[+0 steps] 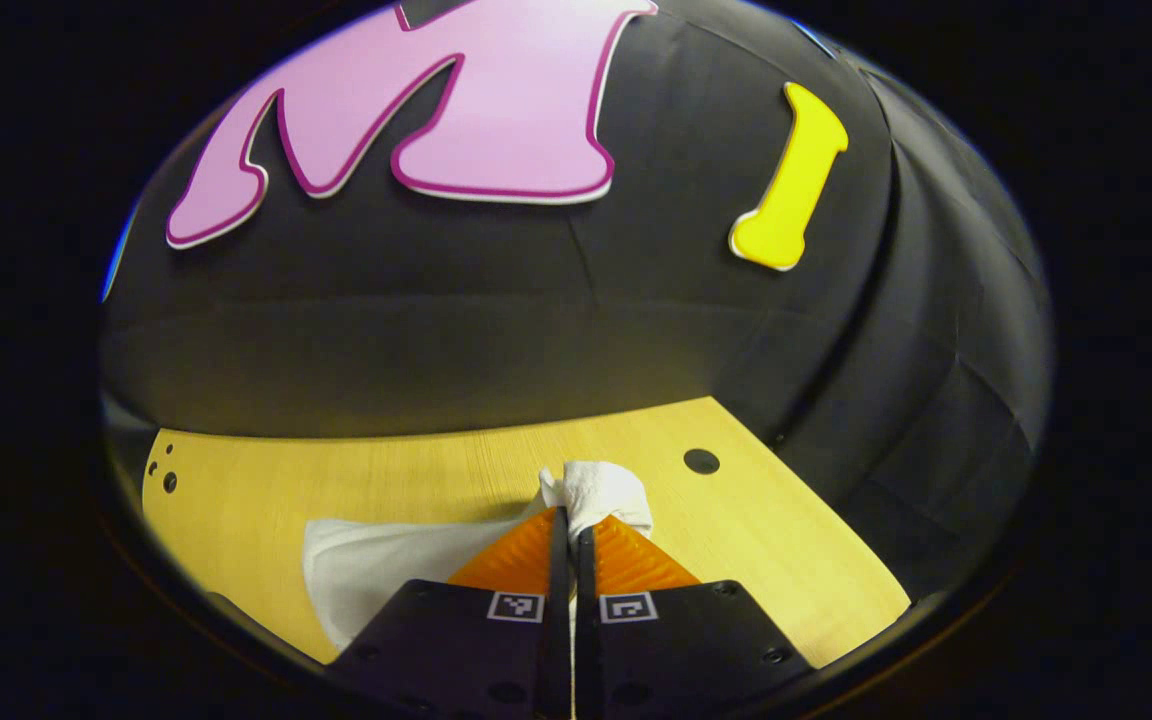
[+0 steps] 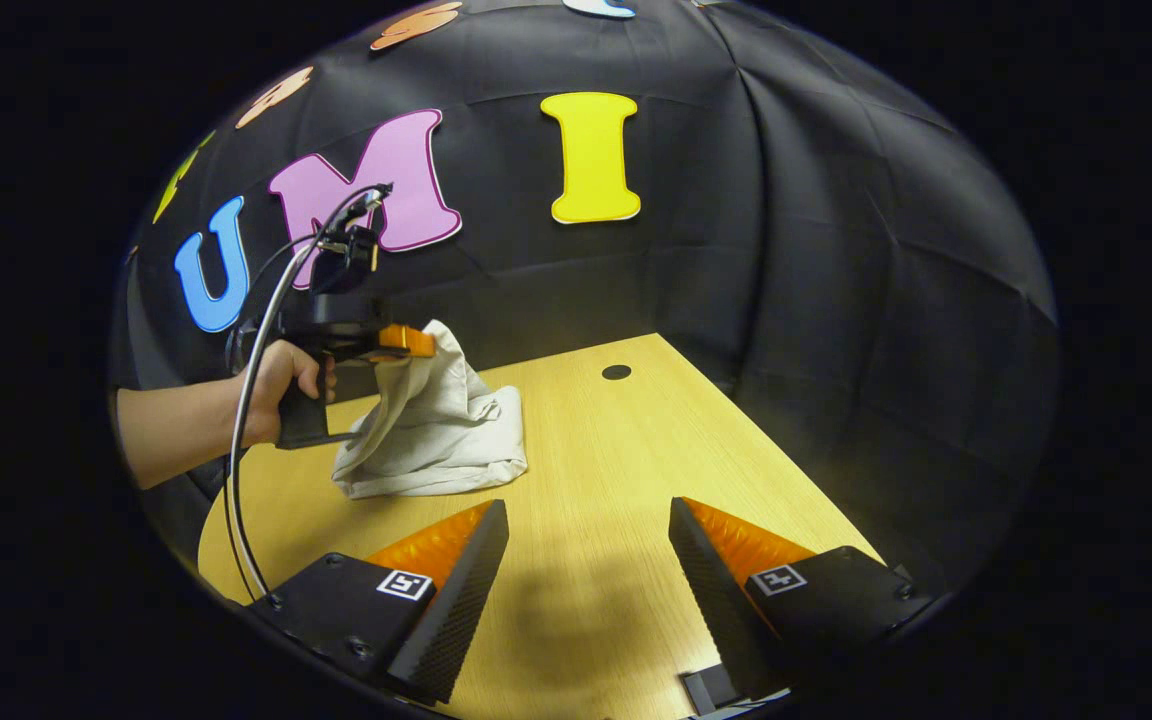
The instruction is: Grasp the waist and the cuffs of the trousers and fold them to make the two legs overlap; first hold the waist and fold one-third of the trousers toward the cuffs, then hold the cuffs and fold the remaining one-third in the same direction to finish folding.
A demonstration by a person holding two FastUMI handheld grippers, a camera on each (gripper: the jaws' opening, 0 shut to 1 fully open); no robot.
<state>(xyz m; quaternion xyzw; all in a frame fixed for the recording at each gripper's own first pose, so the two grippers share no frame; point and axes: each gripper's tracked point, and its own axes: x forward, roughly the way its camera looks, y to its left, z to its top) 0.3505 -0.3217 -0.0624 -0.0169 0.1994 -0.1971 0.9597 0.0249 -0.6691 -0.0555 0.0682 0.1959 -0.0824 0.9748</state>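
Trousers (image 2: 436, 420) heaped on wooden table (image 2: 636, 450); black cloth wall (image 2: 836, 250).

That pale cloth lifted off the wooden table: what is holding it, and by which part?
The left hand-held gripper pinches a bunched fold of the pale fabric trousers; waist or cuff cannot be told. The right hand-held gripper holds nothing.

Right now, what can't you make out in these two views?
- Trousers: bunched in the right gripper view, so waist or cuff in the left gripper cannot be told.
- Left gripper view: its own fingers cover the pinched fold; the cloth's lower part is cut off by the edge.
- Right gripper is open above the table.
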